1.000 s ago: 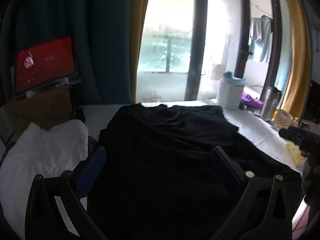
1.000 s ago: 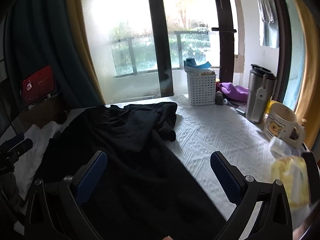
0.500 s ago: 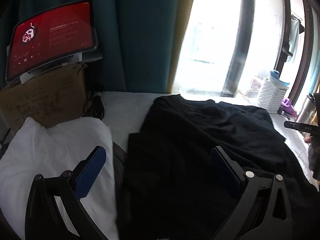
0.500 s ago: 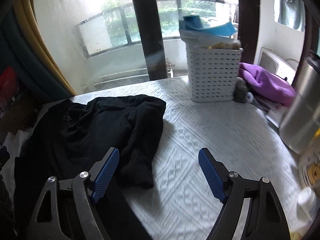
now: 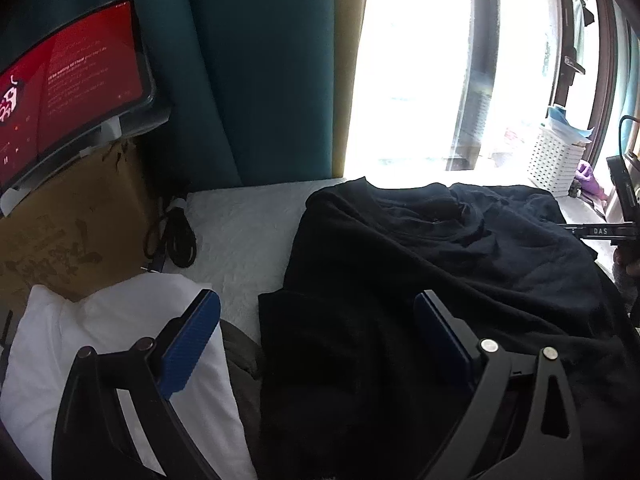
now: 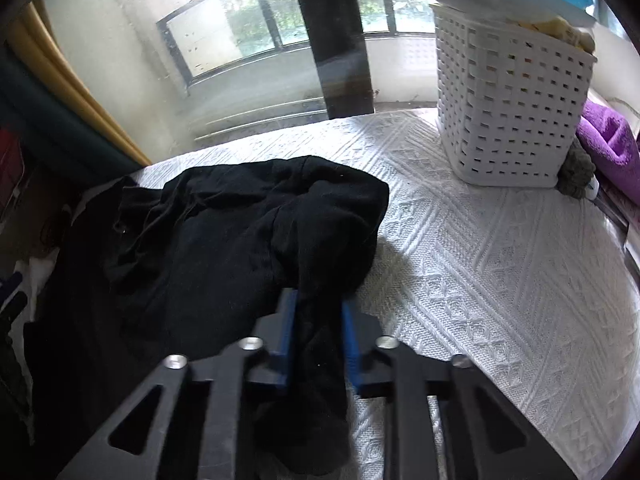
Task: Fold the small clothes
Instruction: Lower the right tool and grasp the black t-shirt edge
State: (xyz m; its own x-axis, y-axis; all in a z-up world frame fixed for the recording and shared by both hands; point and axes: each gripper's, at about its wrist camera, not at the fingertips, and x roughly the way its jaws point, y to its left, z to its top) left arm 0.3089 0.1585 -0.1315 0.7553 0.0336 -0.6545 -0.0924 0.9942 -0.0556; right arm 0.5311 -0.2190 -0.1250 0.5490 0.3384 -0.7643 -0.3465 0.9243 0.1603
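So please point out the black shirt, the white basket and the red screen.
black shirt (image 6: 224, 240): right wrist view, bunched middle.
white basket (image 6: 508, 120): right wrist view, front wall.
red screen (image 5: 72, 80): left wrist view, lit face.

Left wrist view: rides the left gripper (image 5: 316, 316), angled down, facing window and teal curtain (image 5: 260, 60), table's left end close. Right wrist view: rides the right gripper (image 6: 318, 320), steeper, nearer the cloth. The 2 views share the black garment (image 5: 420, 280), white basket (image 6: 508, 108), window.

the black garment (image 6: 224, 248) runs off the bottom edge in both views; the red screen (image 5: 68, 92) is cut at left, its text unreadable
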